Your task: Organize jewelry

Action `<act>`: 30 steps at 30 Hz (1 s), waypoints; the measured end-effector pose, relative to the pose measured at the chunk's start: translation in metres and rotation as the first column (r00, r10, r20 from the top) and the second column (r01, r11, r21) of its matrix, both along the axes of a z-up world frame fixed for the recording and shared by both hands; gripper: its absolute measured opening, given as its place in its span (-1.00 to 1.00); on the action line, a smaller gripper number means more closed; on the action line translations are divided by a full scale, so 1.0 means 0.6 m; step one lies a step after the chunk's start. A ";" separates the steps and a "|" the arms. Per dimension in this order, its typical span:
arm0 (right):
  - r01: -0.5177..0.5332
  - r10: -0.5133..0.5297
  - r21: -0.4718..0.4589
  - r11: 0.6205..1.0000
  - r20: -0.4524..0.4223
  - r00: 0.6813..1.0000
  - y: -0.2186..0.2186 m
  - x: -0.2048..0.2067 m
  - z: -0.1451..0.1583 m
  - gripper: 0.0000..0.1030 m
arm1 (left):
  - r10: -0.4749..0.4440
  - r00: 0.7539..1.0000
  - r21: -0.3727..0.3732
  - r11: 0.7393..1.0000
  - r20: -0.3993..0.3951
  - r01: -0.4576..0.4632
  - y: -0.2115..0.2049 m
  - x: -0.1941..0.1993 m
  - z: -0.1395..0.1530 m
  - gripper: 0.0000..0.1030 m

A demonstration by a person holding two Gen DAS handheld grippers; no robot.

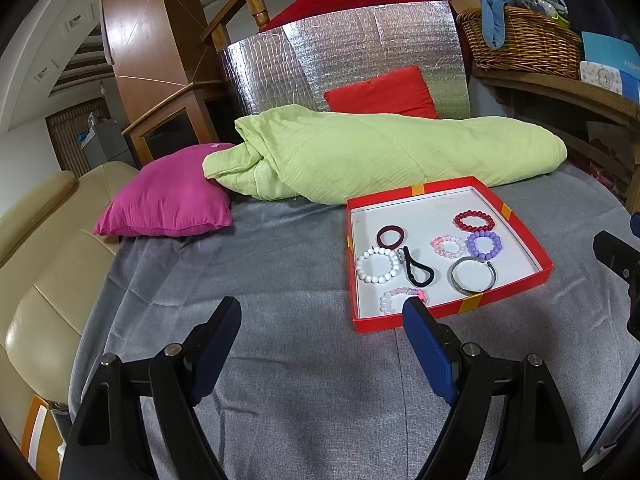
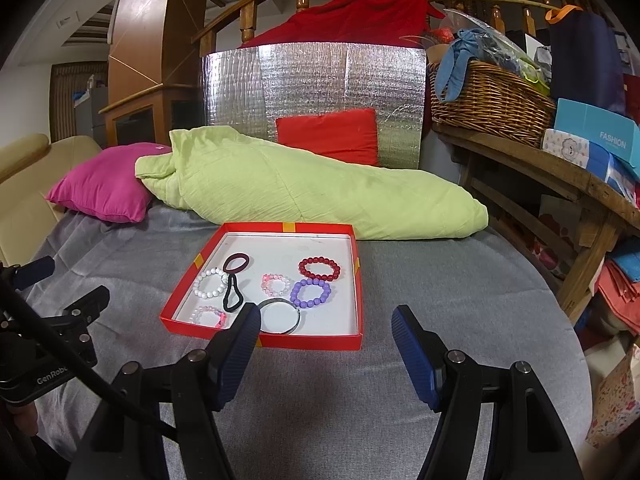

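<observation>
A shallow red box lid (image 1: 512, 216) (image 2: 320, 342) with a white floor lies on the grey bed cover. In it lie a red bead bracelet (image 1: 474, 220) (image 2: 319, 268), a purple one (image 1: 485, 245) (image 2: 311, 293), a white one (image 1: 377, 266) (image 2: 211, 283), two pink-clear ones (image 1: 449, 246) (image 2: 276, 285), a silver bangle (image 1: 473, 276) (image 2: 279, 316), a maroon hair tie (image 1: 390, 236) (image 2: 236, 263) and a black hair tie (image 1: 417, 267) (image 2: 233, 295). My left gripper (image 1: 322, 312) is open and empty, near-left of the lid. My right gripper (image 2: 326, 318) is open and empty, just before the lid's near edge.
A light green quilt (image 1: 380, 152) (image 2: 300, 188) lies behind the lid. A magenta pillow (image 1: 172, 196) (image 2: 104, 184) is at the left, a red cushion (image 1: 384, 92) against a silver foil board. A wooden bench with a wicker basket (image 2: 488, 100) stands right. A cream sofa (image 1: 40, 248) is left.
</observation>
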State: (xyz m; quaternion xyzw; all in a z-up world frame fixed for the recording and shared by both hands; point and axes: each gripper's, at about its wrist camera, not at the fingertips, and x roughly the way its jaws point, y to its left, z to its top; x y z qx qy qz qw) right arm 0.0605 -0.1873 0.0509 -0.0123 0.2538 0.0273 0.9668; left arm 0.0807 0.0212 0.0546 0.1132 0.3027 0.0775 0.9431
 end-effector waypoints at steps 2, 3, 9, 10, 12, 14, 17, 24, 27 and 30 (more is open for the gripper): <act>0.001 -0.001 0.002 1.000 -0.001 1.000 -0.001 0.000 0.000 0.39 | 0.002 1.000 0.000 1.000 -0.001 -0.002 0.000 0.000 0.000 0.62; 0.001 -0.001 0.005 1.000 -0.002 1.000 -0.002 0.000 0.000 0.39 | 0.003 1.000 0.000 1.000 0.000 -0.003 0.000 0.000 0.000 0.62; 0.000 0.000 0.005 1.000 -0.002 1.000 -0.003 0.000 0.000 0.39 | -0.002 1.000 0.003 1.000 0.002 0.002 -0.002 -0.001 0.000 0.62; -0.001 0.001 0.004 1.000 -0.002 1.000 -0.003 0.000 0.000 0.39 | -0.001 1.000 0.003 1.000 0.002 0.001 -0.002 -0.001 0.000 0.62; -0.001 0.001 0.002 1.000 -0.002 1.000 -0.002 0.001 0.000 0.39 | -0.002 1.000 0.002 1.000 0.001 0.002 -0.002 0.000 0.001 0.62; -0.001 0.001 0.003 1.000 -0.003 1.000 -0.003 0.000 0.000 0.39 | 0.000 1.000 0.004 1.000 0.002 0.000 -0.003 -0.001 0.001 0.62; 0.001 -0.001 0.006 1.000 -0.002 1.000 -0.003 0.000 -0.001 0.39 | 0.000 1.000 0.004 1.000 0.001 0.000 -0.003 -0.001 0.000 0.62; 0.000 0.000 0.001 1.000 -0.007 1.000 -0.003 0.001 -0.002 0.39 | 0.001 1.000 0.003 1.000 0.001 -0.001 -0.002 -0.002 0.000 0.62; 0.002 -0.002 0.005 1.000 -0.008 1.000 -0.003 0.002 -0.002 0.39 | 0.002 1.000 0.004 1.000 0.001 -0.002 -0.002 -0.002 0.000 0.62; 0.004 -0.004 0.014 1.000 -0.011 1.000 -0.002 0.001 -0.001 0.39 | 0.002 1.000 0.006 1.000 0.001 -0.002 -0.002 -0.002 -0.001 0.62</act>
